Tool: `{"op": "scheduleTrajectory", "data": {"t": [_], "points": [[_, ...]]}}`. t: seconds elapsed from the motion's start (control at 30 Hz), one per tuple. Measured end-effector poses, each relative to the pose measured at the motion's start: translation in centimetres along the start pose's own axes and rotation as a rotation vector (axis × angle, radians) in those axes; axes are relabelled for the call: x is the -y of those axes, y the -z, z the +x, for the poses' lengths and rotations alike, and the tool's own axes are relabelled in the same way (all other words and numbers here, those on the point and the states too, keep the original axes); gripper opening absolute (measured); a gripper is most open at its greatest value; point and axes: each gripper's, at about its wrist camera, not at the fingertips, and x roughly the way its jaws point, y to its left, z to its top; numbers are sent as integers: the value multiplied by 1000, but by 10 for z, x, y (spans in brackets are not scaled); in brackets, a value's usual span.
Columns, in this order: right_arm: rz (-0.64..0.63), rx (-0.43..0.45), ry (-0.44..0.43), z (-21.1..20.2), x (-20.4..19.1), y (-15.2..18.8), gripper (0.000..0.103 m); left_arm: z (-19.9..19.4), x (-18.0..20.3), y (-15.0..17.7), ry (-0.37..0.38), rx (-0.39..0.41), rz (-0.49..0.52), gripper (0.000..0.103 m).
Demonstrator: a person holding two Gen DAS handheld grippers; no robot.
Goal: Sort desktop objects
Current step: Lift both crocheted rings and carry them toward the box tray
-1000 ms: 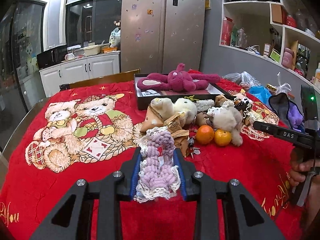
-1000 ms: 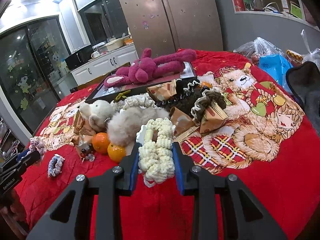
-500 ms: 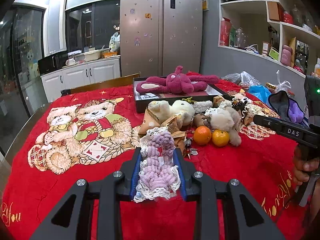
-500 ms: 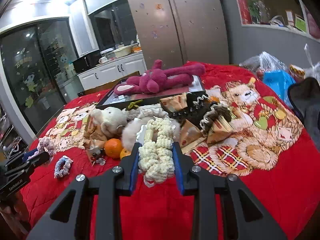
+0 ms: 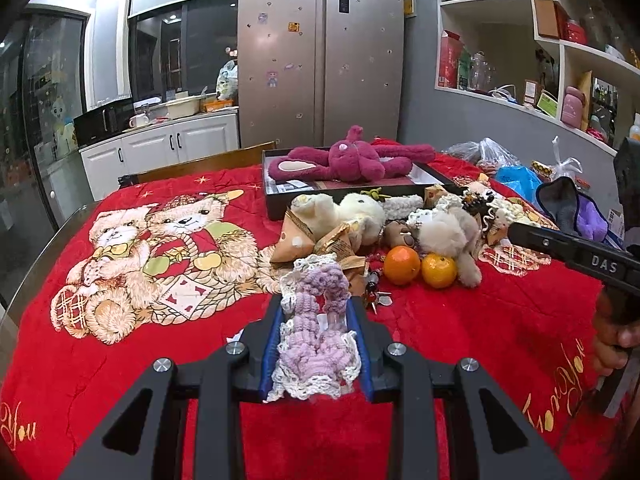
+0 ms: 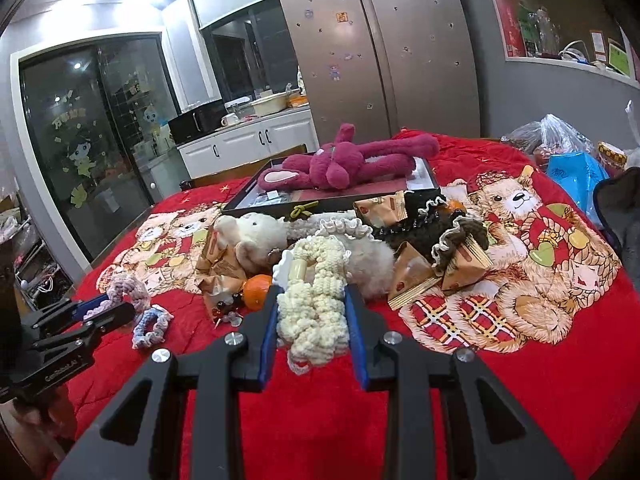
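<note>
My left gripper [image 5: 316, 312] is shut on a purple crocheted scrunchie [image 5: 316, 328] with a white lace edge, held above the red blanket [image 5: 160, 360]. My right gripper [image 6: 312, 300] is shut on a cream crocheted scrunchie [image 6: 316, 300], also held above the blanket. The left gripper shows at the left of the right wrist view [image 6: 100, 312], with a blue-and-pink scrunchie [image 6: 150, 326] lying on the blanket beside it. A pile of plush toys [image 5: 400, 220], snack packets [image 5: 296, 236] and two oranges [image 5: 420, 266] sits mid-table before a black tray [image 5: 276, 200].
A magenta plush rabbit [image 5: 352, 160] lies in the black tray. Plastic bags [image 5: 516, 180] and a dark pouch [image 5: 576, 212] sit at the table's right edge. A wooden chair back [image 5: 200, 166] stands behind the table. Fridge, cabinets and shelves line the walls.
Both grippers have drawn back and up a little from the pile, each still holding its scrunchie. The blue-and-pink scrunchie stays on the blanket.
</note>
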Motion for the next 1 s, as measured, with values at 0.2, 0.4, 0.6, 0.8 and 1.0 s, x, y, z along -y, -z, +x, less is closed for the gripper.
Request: {"op": "scheduleTrajectory", "data": {"t": [0.2, 0.4, 0.6, 0.8, 1.0], "points": [[22, -17, -34, -2, 0, 0, 31, -1, -13, -3, -15, 3, -39, 32], [-29, -3, -2, -4, -8, 0, 31, -2, -22, -6, -24, 4, -68, 32], [-21, 6, -23, -4, -6, -4, 31, -2, -27, -15, -57, 18, -70, 32], [35, 9, -29, -6, 6, -21, 31, -2, -33, -32, -28, 22, -85, 32], [105, 16, -71, -11, 18, -41, 31, -3, -36, -61, -5, 35, -86, 32]]}}
